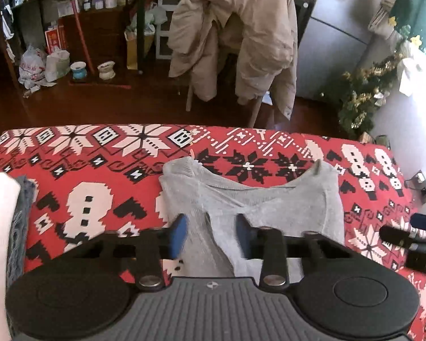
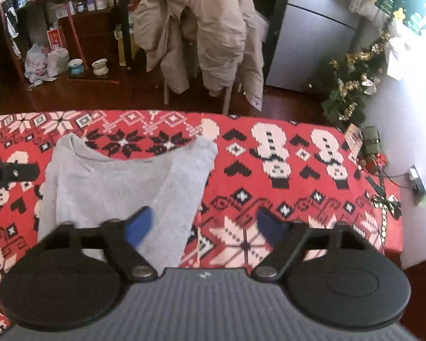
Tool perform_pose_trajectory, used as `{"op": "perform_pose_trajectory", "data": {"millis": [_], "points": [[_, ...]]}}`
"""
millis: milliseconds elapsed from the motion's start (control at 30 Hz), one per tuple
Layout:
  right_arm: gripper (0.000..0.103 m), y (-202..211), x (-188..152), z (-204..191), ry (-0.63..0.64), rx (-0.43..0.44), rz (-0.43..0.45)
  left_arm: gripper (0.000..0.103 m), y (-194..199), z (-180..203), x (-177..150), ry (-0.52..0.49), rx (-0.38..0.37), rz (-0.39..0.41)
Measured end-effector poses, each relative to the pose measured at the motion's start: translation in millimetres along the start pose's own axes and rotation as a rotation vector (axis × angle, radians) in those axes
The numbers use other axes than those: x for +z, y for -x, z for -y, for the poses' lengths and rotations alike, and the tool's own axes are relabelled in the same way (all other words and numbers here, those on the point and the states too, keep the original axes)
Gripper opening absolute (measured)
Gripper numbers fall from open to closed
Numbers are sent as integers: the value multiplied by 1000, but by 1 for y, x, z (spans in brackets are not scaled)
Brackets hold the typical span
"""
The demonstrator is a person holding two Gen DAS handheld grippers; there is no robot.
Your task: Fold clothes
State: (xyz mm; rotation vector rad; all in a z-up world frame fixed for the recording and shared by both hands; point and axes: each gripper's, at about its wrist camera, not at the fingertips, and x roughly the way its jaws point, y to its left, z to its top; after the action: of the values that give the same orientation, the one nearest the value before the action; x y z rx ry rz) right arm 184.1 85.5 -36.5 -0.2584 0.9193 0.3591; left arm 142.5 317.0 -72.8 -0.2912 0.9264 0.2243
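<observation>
A light grey garment (image 1: 269,199) lies spread on the red patterned tablecloth (image 1: 99,170), its two far corners pointing away from me. My left gripper (image 1: 211,234) hovers over its near left part. The blue pads (image 1: 179,233) stand apart, grey fabric lies in the gap, and neither pad visibly presses on it. In the right wrist view the same garment (image 2: 113,182) lies left of centre. My right gripper (image 2: 205,226) is wide open across its right edge, with one pad (image 2: 140,224) over the cloth and the other over bare tablecloth (image 2: 298,176).
A stack of white and blue-grey folded cloth (image 1: 2,241) sits at the table's left end. Beyond the far edge stands a chair draped with a beige coat (image 1: 235,37). A grey fridge (image 1: 340,28) and a small decorated tree (image 1: 363,96) stand to the right.
</observation>
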Motion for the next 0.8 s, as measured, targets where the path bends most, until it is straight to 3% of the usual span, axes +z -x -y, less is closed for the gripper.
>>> {"op": "perform_pose_trajectory", "data": {"millis": [33, 67, 100, 267, 367, 433, 533, 667, 800], "points": [[57, -5, 5, 3, -9, 10, -12, 27, -7, -1, 2, 12, -6, -15], [39, -13, 11, 8, -27, 27, -27, 22, -14, -1, 3, 23, -7, -23], [28, -21, 15, 13, -48, 43, -39, 22, -20, 0, 4, 27, 1, -36], [18, -65, 38, 29, -52, 86, -59, 22, -44, 1, 8, 49, 55, -79], [16, -84, 49, 37, -78, 112, -73, 18, -54, -7, 13, 106, 29, -104], [16, -98, 53, 40, -94, 125, -80, 18, -60, -9, 14, 99, 32, -114], [16, -116, 57, 37, -92, 126, -91, 8, -67, -11, 16, 89, 32, -128], [15, -122, 64, 35, -92, 119, -86, 8, -65, -11, 19, 89, -1, -136], [5, -127, 75, 29, -75, 132, -88, 8, -68, -9, 20, 100, -27, -163]]}}
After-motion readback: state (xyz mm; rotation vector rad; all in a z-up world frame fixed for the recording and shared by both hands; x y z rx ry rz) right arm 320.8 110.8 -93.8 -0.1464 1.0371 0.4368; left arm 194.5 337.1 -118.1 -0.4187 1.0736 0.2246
